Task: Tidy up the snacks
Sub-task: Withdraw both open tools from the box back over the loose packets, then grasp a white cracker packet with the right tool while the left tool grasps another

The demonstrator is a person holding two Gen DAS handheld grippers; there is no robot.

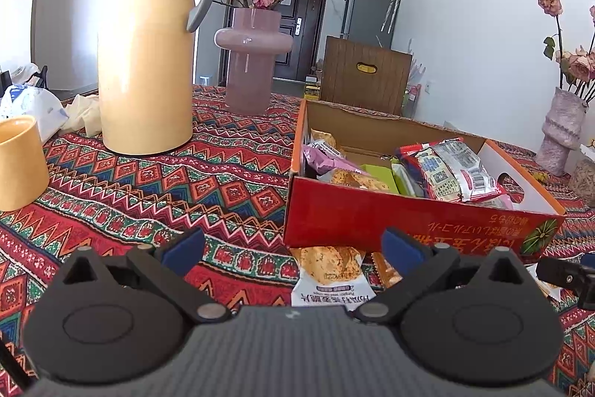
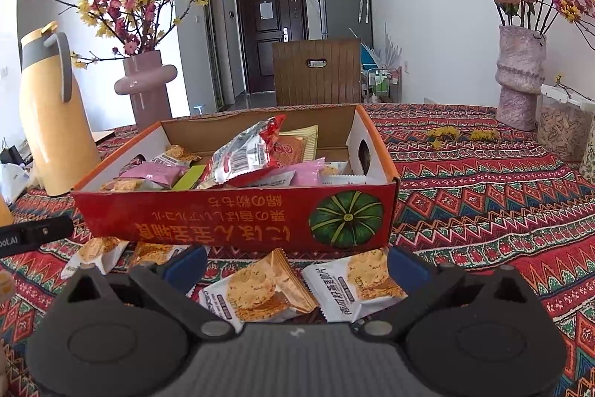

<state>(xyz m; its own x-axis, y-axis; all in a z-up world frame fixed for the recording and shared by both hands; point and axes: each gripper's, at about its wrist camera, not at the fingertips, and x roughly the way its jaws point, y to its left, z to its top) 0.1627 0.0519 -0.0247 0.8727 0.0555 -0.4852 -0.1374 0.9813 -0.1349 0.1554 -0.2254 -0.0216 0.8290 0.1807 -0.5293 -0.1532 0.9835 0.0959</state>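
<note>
A red cardboard box (image 1: 372, 222) holds several snack packets, with a red and silver packet (image 1: 450, 170) on top. It also shows in the right wrist view (image 2: 230, 214). My left gripper (image 1: 293, 248) is open and empty, with a cracker packet (image 1: 331, 274) lying on the cloth between its fingers, in front of the box. My right gripper (image 2: 297, 263) is open and empty over two cracker packets (image 2: 256, 289) (image 2: 357, 281) in front of the box. More packets (image 2: 96, 252) lie to the left.
A yellow thermos jug (image 1: 148, 43), a yellow cup (image 1: 20, 162) and a pink vase with flowers (image 1: 253, 58) stand left of the box. A textured vase (image 2: 520, 77) and a jar (image 2: 561, 129) stand at the right. A wooden chair (image 2: 316, 73) is behind the table.
</note>
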